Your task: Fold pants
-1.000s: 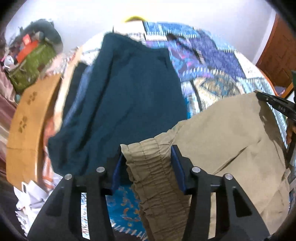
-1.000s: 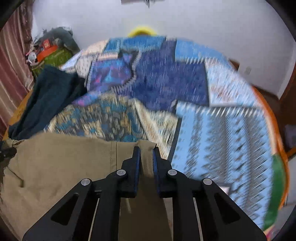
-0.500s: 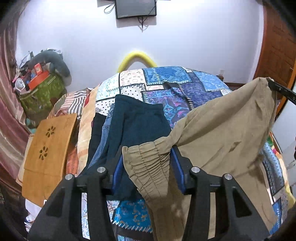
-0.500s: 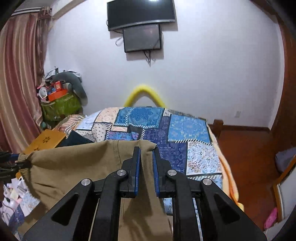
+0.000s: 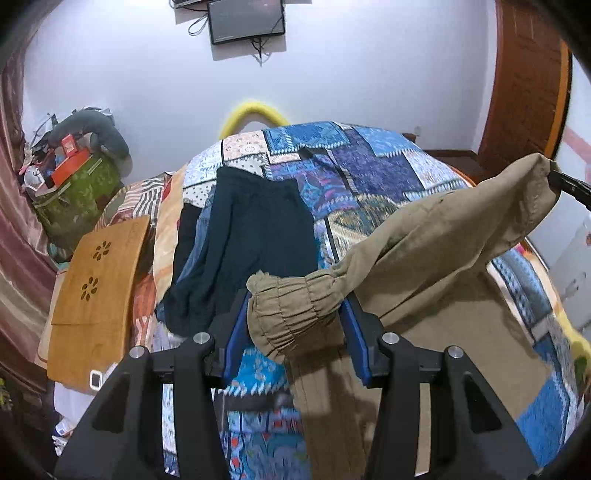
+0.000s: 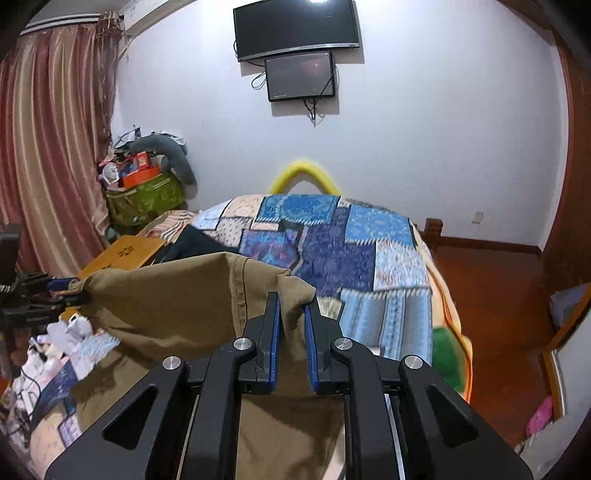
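Khaki pants (image 5: 436, 243) hang stretched in the air above the bed between my two grippers. My left gripper (image 5: 293, 314) is shut on the bunched elastic waistband (image 5: 291, 306) at one end. In the right wrist view my right gripper (image 6: 293, 306) is shut on the other end of the khaki pants (image 6: 177, 295), pinching a thin fold. The right gripper's tip (image 5: 569, 184) shows at the right edge of the left wrist view, and the left gripper (image 6: 79, 290) shows at the left edge of the right wrist view. The rest of the cloth drops below both grippers.
A bed with a blue patchwork cover (image 6: 332, 243) lies below. Dark teal pants (image 5: 251, 236) and other dark clothes lie on its left side. A wooden lap board (image 5: 96, 288) and a green bag (image 5: 74, 195) of clutter stand left. Screens (image 6: 295, 29) hang on the wall.
Both grippers rose with the khaki pants, lifting them off the bed. The views tilted up, so the wall and screens came into sight. Both grips stayed the same.
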Tool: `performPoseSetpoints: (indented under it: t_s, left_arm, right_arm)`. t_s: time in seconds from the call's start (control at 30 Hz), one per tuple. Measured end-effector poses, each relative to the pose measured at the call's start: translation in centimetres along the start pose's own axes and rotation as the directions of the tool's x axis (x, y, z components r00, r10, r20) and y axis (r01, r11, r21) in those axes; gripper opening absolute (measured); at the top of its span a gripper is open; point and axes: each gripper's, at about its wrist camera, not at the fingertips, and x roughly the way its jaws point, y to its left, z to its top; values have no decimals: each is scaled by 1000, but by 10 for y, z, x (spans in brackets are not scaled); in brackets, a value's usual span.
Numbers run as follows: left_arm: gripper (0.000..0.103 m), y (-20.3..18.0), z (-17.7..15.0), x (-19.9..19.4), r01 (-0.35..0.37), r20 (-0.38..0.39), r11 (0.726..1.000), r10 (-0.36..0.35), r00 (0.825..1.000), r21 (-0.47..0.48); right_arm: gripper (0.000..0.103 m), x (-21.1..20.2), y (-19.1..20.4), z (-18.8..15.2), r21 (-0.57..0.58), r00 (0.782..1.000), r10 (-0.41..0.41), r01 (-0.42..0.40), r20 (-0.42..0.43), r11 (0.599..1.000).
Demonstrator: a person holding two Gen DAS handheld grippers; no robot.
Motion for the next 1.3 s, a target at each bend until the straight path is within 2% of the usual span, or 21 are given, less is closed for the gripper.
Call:
performPoseSetpoints:
  t_s: [0.13,0.33,0.67,0.83,0.93,1.03,1.1,1.17,1.3]
  left_arm:
    - [48,-12,-26,-10,-15,-6,999,15,1000,49]
    - [49,-26,-67,-7,-20,-65,996,25,998,82]
    - [49,-34,-113,-9,0,-120,999,6,993,45]
    - [51,-34,-131,-13,3,-136,1000,0,991,20]
    - [51,-30,-139,-17,6,-143,1000,-8,990,-13]
    - [51,-28,-147,-23,-11,-144,999,7,990,-31]
    - [53,-27,-148,-29,-23,-142,999,18,990,-34]
    - [65,-27,-146,-34,-30,-138,999,25,990,-33]
    - [76,-30,-132,-52,-33,-87,999,30,996,-32]
  right_arm:
    - [11,-17,4,-30,-3,1000,2,-2,-25,1000]
    - [11,-25,7,-77,1,994,6,-6,-106,1000]
    - [11,-25,13,-139,46,978,-4,14,-209,999]
    - [12,-26,15,-158,62,971,-4,19,-239,998]
    - [17,-29,12,-168,80,968,-2,23,-252,996]
    - [17,-35,14,-179,93,960,-12,39,-279,995]
    - [17,-42,16,-184,100,958,-16,46,-285,994]
    - [20,-53,19,-184,100,962,-25,55,-273,994]
    - [37,-73,27,-174,92,976,-35,56,-214,994]
